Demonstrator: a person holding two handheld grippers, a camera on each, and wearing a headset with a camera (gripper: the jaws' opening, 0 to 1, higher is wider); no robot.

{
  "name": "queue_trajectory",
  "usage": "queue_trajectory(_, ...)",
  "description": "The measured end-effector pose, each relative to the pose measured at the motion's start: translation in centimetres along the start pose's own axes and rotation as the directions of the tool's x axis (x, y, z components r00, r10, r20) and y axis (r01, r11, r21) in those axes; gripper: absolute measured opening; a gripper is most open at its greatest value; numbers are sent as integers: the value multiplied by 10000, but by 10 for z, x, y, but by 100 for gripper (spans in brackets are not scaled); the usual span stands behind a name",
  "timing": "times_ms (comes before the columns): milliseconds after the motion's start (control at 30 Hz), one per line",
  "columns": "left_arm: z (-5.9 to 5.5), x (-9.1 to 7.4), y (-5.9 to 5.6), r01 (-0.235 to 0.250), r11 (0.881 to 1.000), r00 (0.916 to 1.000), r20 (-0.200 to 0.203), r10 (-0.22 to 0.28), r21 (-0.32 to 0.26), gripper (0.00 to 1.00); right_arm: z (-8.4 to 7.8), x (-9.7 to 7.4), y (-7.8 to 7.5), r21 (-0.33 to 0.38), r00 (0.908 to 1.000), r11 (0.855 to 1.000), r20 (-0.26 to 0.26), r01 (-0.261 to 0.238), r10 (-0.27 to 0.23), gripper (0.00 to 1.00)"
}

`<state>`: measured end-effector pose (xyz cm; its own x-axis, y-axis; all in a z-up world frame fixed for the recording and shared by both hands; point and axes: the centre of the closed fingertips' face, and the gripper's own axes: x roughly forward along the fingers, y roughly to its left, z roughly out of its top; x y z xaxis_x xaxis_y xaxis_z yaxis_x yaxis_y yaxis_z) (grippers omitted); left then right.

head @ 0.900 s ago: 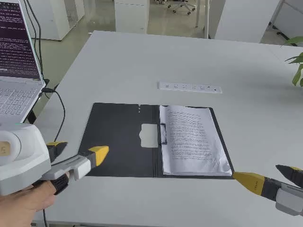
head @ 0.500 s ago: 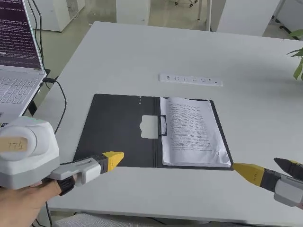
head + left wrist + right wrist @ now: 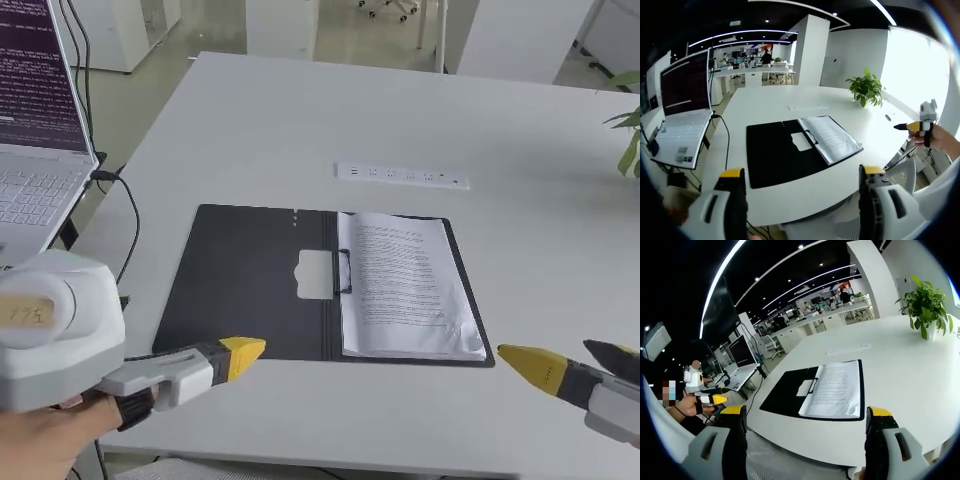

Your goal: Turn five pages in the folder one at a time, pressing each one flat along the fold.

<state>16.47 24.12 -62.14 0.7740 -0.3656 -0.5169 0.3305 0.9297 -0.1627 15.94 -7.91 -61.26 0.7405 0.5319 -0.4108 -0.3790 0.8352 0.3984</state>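
The black folder (image 3: 240,285) lies open and flat on the white table, with a clip (image 3: 343,272) at its spine. A stack of printed pages (image 3: 405,285) rests on its right half, and its near right corner curls up a little. My left gripper (image 3: 801,171) is open and holds nothing; its yellow fingertip (image 3: 243,350) hovers just in front of the folder's front edge. My right gripper (image 3: 556,352) is open too, off the folder's near right corner and apart from it. The right gripper view looks over the pages (image 3: 835,387) between its wide-set jaws.
A laptop (image 3: 30,150) stands open at the far left, with a black cable (image 3: 125,215) trailing down the table's side. A white power strip (image 3: 402,175) lies behind the folder. A potted plant (image 3: 630,140) stands at the right edge. The table's front edge (image 3: 330,462) is close.
The left gripper has drawn back off the folder's left cover and to the right, and is now in front of its front edge. The right gripper has barely moved. The head camera has shifted a little.
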Motion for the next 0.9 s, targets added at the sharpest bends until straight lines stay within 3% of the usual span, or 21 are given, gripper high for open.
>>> queue_trajectory(400, -18, 8, 1, 149, 9997, 9994, -322, -155, -195, 92, -11, 5, 3, -75, 9998, 9998, -61, -206, 206, 100)
queue_trajectory(567, -19, 10, -1, 243, 9993, 9992, -307, -252, -284, 91, -11, 4, 5, 137, 9991, 9992, 199, -385, 382, 98)
queue_trajectory(900, -14, 12, -4, 289, 9994, 9991, -303, -295, -203, 92, -6, 4, 2, -40, 9995, 9996, 122, -282, 283, 97)
